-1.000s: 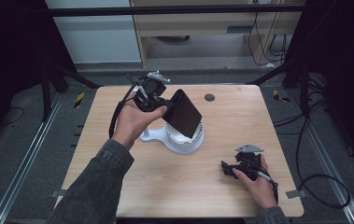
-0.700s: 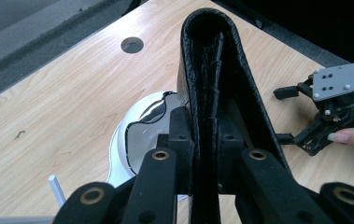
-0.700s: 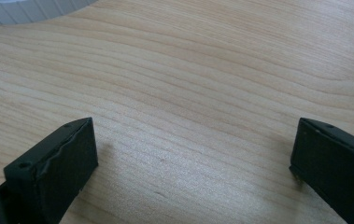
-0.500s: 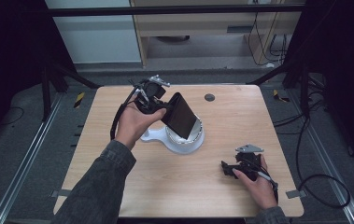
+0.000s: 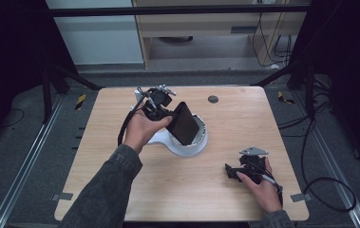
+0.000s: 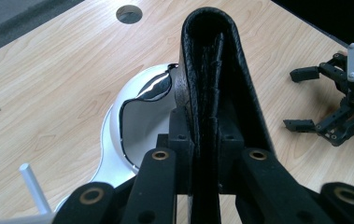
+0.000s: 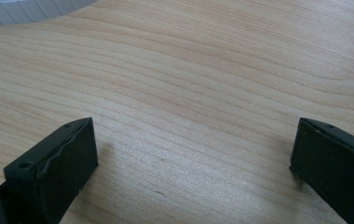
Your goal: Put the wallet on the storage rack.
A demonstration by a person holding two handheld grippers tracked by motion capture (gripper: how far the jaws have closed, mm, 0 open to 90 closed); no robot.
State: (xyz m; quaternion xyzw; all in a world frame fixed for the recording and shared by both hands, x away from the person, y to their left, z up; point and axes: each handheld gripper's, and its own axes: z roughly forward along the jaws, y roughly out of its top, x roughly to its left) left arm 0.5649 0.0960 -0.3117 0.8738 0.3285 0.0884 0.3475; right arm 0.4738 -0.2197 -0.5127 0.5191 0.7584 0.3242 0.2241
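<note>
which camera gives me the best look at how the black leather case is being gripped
The left gripper view: the left tongs clamp the black leather case edge-on, both jaws pressed against it. The high view shows its flat face over the white base.

On the surface (image 5: 120, 142), a dish-shaped stand (image 5: 189, 147) sits near the middle. The left hand-held gripper (image 5: 161, 107) is above its left-rear side, clamped on a folded case (image 5: 183, 123) that tilts down over the stand. The right hand-held gripper (image 5: 239, 172) rests near the front right — jaws apart, well clear of the stand. A round hole (image 5: 213, 99) lies behind.
</note>
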